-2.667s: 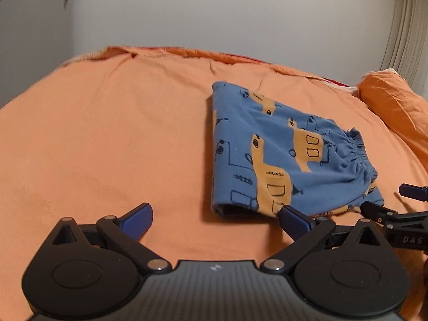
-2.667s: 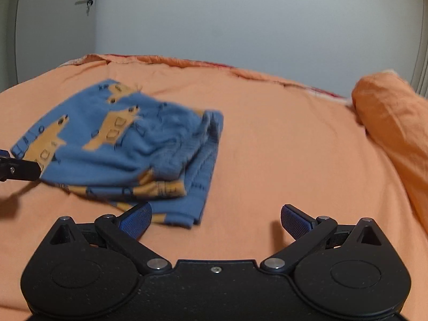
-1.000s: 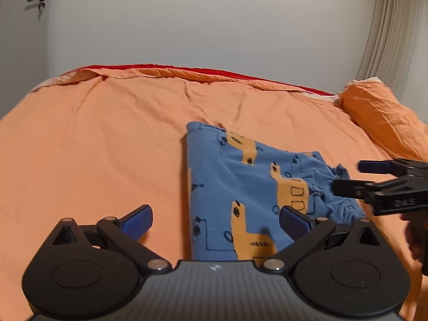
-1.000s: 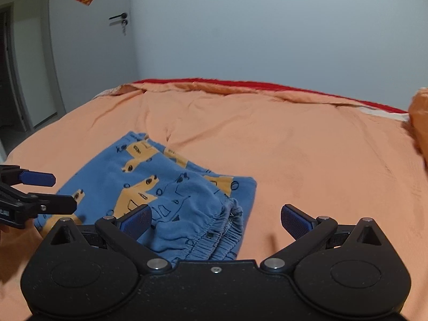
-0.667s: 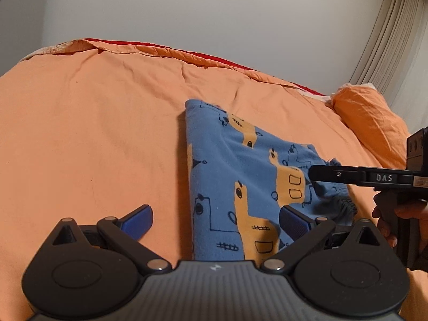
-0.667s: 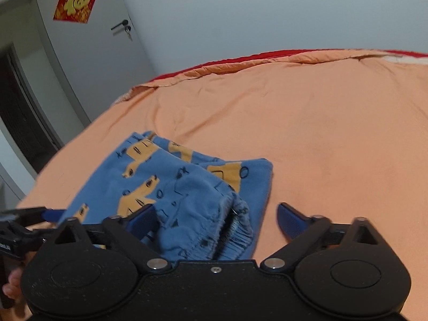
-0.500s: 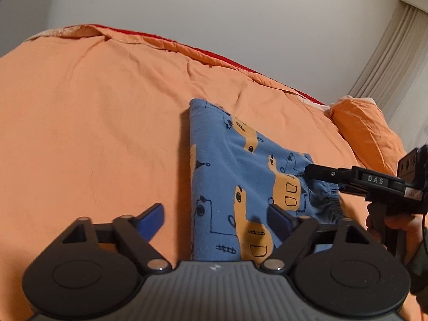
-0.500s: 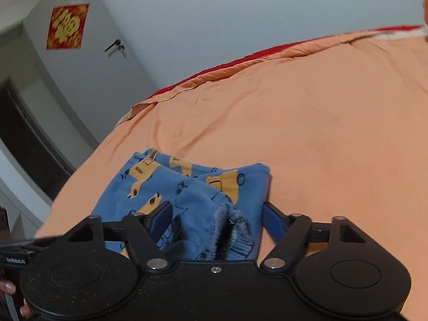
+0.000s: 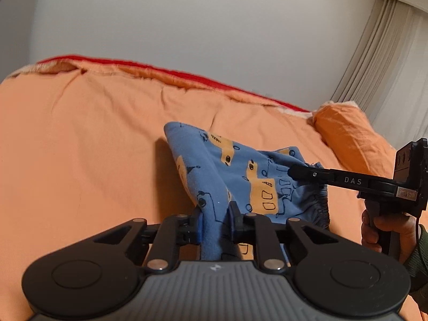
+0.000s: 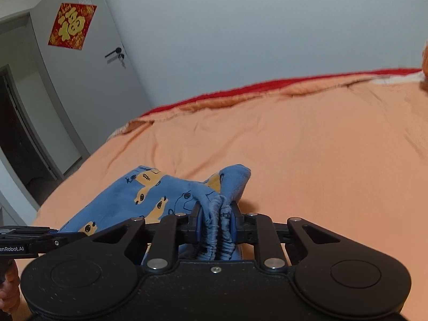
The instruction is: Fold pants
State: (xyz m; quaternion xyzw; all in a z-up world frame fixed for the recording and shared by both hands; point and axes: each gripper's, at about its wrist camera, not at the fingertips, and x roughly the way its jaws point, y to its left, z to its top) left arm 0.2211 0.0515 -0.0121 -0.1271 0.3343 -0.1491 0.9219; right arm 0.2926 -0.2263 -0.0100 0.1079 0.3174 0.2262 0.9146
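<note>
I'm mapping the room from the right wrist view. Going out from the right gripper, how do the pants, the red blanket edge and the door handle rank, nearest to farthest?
1. Pants: clamped in the right gripper, spreading left.
2. Red blanket edge: along the bed's far side, ahead.
3. Door handle: on the door beyond the bed, upper left.

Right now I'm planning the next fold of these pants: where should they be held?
By both near corners: the left gripper pinching the folded edge of the pants, the right gripper on the bunched elastic waistband. Approach from the near side; those ends face the grippers.
</note>
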